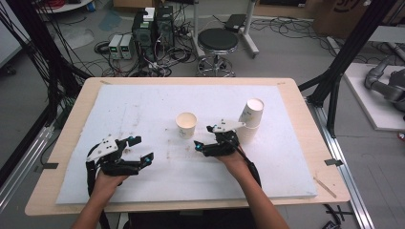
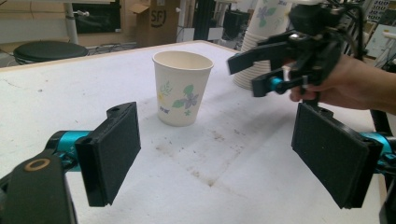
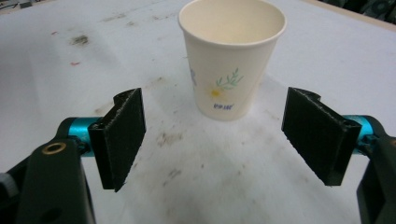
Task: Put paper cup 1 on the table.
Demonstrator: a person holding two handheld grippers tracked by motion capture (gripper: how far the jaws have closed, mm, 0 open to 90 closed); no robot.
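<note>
A single paper cup (image 1: 186, 124) is seen standing upright and open-mouthed near the middle of the white-covered table (image 1: 143, 109). Small flower prints are carried on its side. Nothing is seen inside the cup from the right gripper view, where it stands just ahead of the two black jaws, apart from both.

The right claw (image 1: 203, 137) is held just to the right of the cup, close to it but not touching. Its jaws are spread wide, with nothing between them. Behind this claw, a tall stack of paper cups (image 1: 250, 119) is seen, leaning slightly, near the table's right side.

The left claw (image 1: 141, 149) is held low over the table, well to the left of the cup and nearer the person. Its jaws are likewise parted and empty. Each claw is gripped by a hand coming in from the near edge.

Faint brown stains are scattered on the table covering around the cup.
</note>
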